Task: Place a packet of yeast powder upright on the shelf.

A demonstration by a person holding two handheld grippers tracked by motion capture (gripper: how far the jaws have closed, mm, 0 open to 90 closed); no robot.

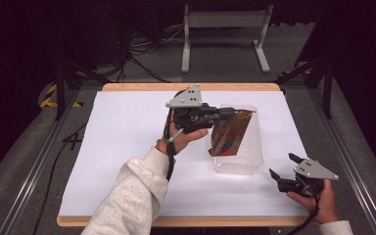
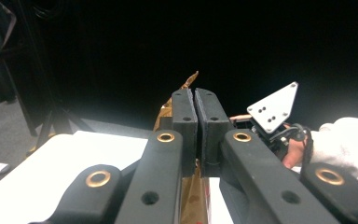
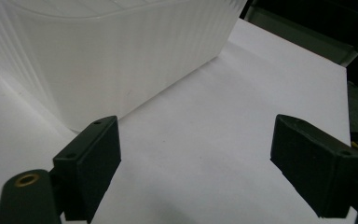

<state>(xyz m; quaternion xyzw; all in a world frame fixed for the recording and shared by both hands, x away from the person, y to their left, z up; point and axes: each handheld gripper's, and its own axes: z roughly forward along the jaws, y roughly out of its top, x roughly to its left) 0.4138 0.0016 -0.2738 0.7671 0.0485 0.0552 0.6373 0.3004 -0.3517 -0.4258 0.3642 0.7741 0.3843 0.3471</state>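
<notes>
A brown foil packet with a red and blue patch near its lower end stands inside a clear plastic tub, leaning so that its top edge rises above the tub's rim. The tub sits on a white sheet that covers a wooden-edged table, right of the sheet's middle.

The left gripper reaches across from the left and pinches the packet's top edge — in the left gripper view its jaws are pressed together with a sliver of gold foil poking up between them. The hand holding it comes out of a pale grey sleeve.

The right gripper rests low near the table's front right corner, just beside the tub and apart from it. Its jaws are spread wide with nothing between them; the right gripper view looks past them at the tub's ribbed wall. Whether it touches the sheet is hard to tell.

Beyond the table lie a grey floor, tangled cables and a white metal frame.
</notes>
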